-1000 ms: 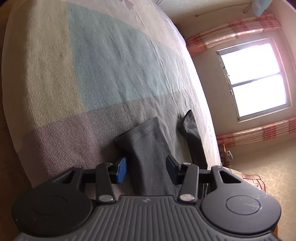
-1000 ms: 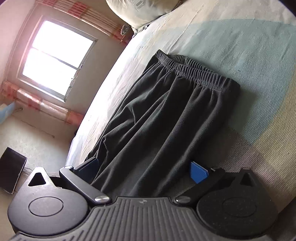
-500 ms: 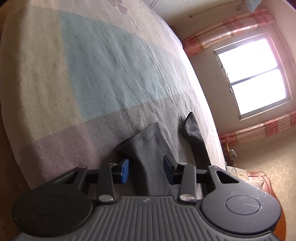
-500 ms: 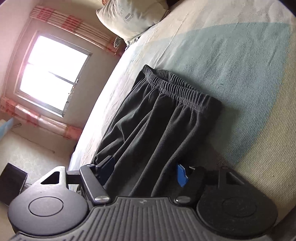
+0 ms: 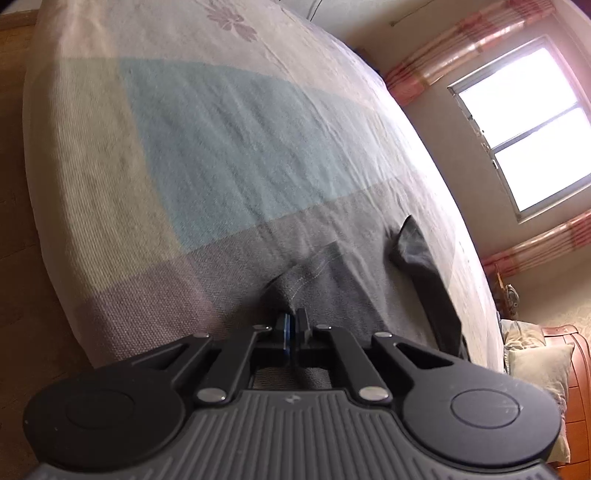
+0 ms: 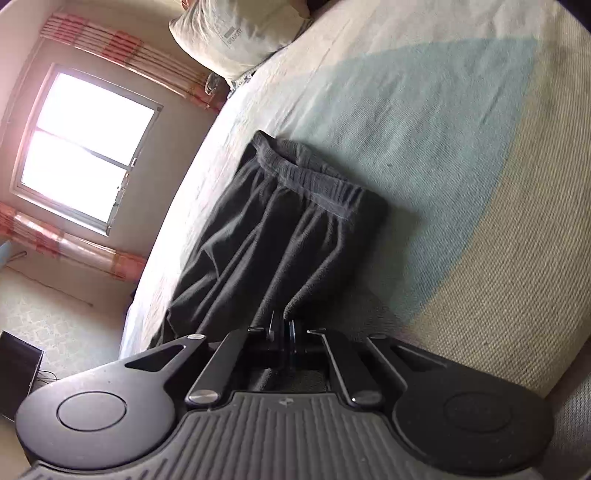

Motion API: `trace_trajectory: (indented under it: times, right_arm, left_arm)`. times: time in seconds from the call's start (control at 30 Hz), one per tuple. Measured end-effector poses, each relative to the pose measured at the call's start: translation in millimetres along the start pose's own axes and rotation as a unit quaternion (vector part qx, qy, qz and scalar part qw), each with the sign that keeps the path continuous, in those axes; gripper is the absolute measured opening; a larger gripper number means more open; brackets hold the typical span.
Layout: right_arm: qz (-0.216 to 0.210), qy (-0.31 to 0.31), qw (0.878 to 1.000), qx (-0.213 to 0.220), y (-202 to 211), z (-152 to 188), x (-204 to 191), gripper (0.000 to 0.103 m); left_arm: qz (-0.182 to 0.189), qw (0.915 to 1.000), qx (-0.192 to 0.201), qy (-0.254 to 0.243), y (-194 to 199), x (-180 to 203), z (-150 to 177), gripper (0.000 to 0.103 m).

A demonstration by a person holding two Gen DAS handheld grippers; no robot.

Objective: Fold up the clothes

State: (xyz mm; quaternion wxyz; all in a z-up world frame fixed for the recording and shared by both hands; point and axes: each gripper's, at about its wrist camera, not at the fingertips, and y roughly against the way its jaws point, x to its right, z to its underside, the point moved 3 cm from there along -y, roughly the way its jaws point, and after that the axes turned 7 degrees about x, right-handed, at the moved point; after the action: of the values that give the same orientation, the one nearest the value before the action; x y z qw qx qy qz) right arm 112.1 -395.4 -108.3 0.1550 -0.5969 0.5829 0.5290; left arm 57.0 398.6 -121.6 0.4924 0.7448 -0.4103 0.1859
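Note:
Dark grey trousers lie on the bed. In the left wrist view the near trouser leg [image 5: 332, 288] with a stitched hem runs under my left gripper [image 5: 292, 325], which is shut on its edge. The other leg [image 5: 421, 266] lies to the right, apart. In the right wrist view the upper part of the trousers [image 6: 280, 236] with the gathered elastic waistband [image 6: 310, 177] stretches away from my right gripper [image 6: 283, 328], which is shut on a pinch of the fabric near the side edge.
The bed cover [image 5: 229, 140] has blue, cream and grey blocks; its edge drops to a wooden floor [image 5: 14, 229] at left. A pillow [image 6: 236, 33] lies at the bed's head. A window [image 6: 81, 147] and a dark box [image 6: 18, 369] are on the far side.
Both grippers went from open, straddling the trousers, to shut on the fabric. The right gripper pulled back, so the waistband now sits farther off.

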Motion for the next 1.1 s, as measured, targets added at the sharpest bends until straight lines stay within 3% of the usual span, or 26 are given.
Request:
trace_trajectory:
  times: [0.17,0.23,0.33,0.43,0.53,0.6,0.63,0.7,0.8,0.87,1.0,1.03,1.1]
  right_arm:
    - [0.006,0.011,1.000,-0.001,16.7,-10.6,-10.7,0.003]
    - [0.027,0.031,0.999,-0.005,20.2,-11.4,-12.0,0.003]
    - [0.076,0.067,0.995,-0.014,21.3,-12.0,-10.8,0.005]
    - [0.096,0.116,0.989,-0.006,32.3,-11.8,-17.6,0.012]
    - [0.086,0.223,0.971,0.004,42.9,-6.9,-49.7,0.015]
    - [0.072,0.308,0.949,-0.010,41.1,5.8,-77.5,0.029]
    - [0.061,0.357,0.932,-0.024,37.5,17.3,-91.9,0.031]
    - [0.046,0.450,0.890,-0.056,24.2,44.6,-119.0,0.040]
    - [0.020,0.576,0.812,-0.097,10.9,96.9,-141.2,0.052]
    - [0.008,0.647,0.753,-0.118,5.3,129.2,-151.5,0.052]
    - [-0.004,0.766,0.629,-0.133,6.6,180.1,-161.3,0.058]
    - [-0.002,0.784,0.607,-0.134,5.4,186.4,-159.3,0.058]
    - [0.000,0.804,0.578,-0.138,3.5,194.7,-157.1,0.058]
  left_arm:
    - [-0.008,0.9999,0.011,0.000,28.7,-5.7,-13.8,0.001]
    - [-0.012,0.9999,0.007,-0.008,34.9,-8.4,-15.4,0.001]
    - [-0.041,0.9970,0.008,-0.065,37.9,-0.5,-18.6,0.002]
    - [-0.074,0.9891,0.011,-0.127,40.2,9.3,-22.4,0.002]
    - [-0.094,0.9768,0.011,-0.192,42.8,24.3,-24.1,0.012]
    - [-0.078,0.9628,0.004,-0.259,42.4,55.6,-10.9,0.031]
    - [-0.068,0.9522,-0.005,-0.298,39.7,72.6,1.3,0.037]
    - [-0.042,0.9231,-0.029,-0.381,31.9,107.0,35.0,0.056]
    - [0.009,0.8601,-0.055,-0.507,26.5,152.0,104.6,0.068]
    - [0.047,0.8055,-0.067,-0.587,26.8,179.1,152.4,0.070]
    - [0.120,0.6774,-0.065,-0.723,41.9,208.7,238.2,0.081]
    - [0.131,0.6514,-0.065,-0.745,43.3,212.1,254.5,0.081]
    - [0.148,0.6083,-0.064,-0.777,42.9,216.1,282.2,0.081]
